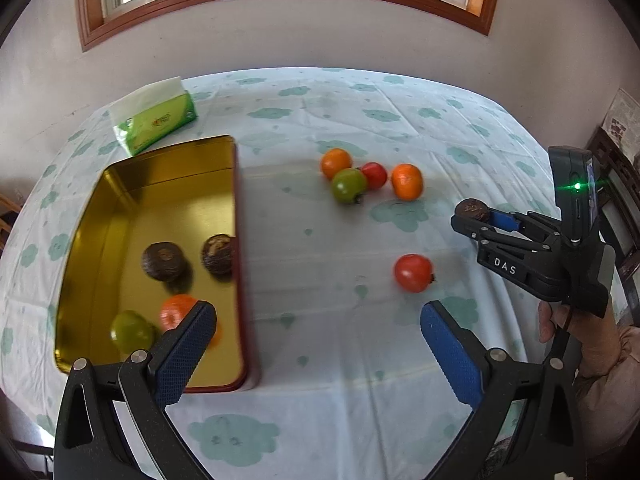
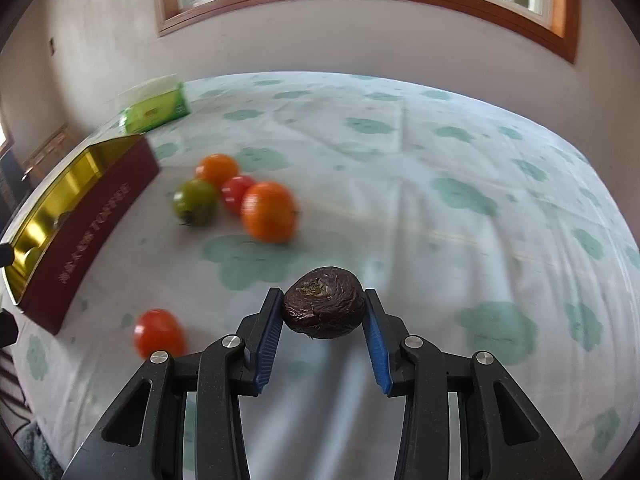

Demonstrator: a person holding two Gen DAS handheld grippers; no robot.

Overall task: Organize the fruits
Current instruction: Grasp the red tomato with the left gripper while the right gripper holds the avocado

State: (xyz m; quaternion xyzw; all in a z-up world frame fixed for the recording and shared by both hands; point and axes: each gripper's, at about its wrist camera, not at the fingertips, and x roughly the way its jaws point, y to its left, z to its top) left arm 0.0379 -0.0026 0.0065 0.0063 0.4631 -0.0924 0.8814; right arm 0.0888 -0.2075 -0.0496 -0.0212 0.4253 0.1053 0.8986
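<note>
A gold-lined red tin (image 1: 120,184) (image 2: 92,208) sits on the left of the table and holds two brown wrinkled fruits (image 1: 165,261), an orange one (image 1: 176,312) and a green one (image 1: 130,330). My left gripper (image 1: 316,332) is open and empty above the table by the tin's near right edge. My right gripper (image 2: 324,312) (image 1: 472,216) is shut on a brown wrinkled fruit (image 2: 325,307), held above the cloth. A cluster of two orange, one green (image 1: 349,185) and one red fruit lies mid-table (image 2: 267,211). A lone red fruit (image 1: 413,273) (image 2: 158,332) lies nearer.
A green tissue pack (image 1: 154,118) (image 2: 156,110) stands behind the tin near the table's far left edge. A cloth with green cloud prints (image 2: 460,184) covers the table. A wall with a window lies beyond.
</note>
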